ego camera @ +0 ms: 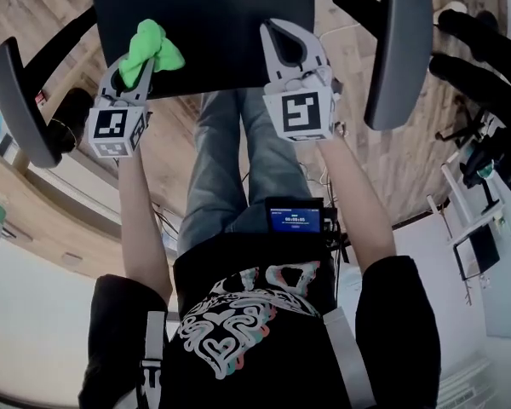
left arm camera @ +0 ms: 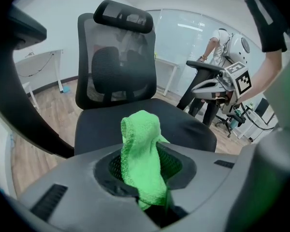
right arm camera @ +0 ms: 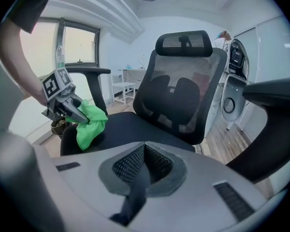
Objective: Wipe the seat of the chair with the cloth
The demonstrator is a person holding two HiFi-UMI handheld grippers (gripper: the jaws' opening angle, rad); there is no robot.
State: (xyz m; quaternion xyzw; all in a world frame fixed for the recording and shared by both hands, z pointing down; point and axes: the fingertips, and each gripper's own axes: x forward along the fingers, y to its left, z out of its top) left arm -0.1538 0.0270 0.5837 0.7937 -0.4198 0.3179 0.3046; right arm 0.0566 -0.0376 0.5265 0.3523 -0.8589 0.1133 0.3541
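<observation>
The person's bare left forearm (ego camera: 141, 216) and right forearm (ego camera: 354, 203) reach forward side by side towards the front edge of the black padded chair seat (ego camera: 206, 20). The grey left gripper (ego camera: 136, 71) is over the seat's front left corner, its jaws clamped on a bright green fuzzy cloth (ego camera: 153, 45). The grey right gripper (ego camera: 283, 45) hovers over the seat's front right part, its jaws pressed together with nothing between them.

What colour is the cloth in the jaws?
The cloth is bright green, clearest in the left gripper view.

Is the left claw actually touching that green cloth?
Touching. The left gripper view shows the green cloth pinched between the jaws of the left gripper, its loose end sticking up.
</observation>
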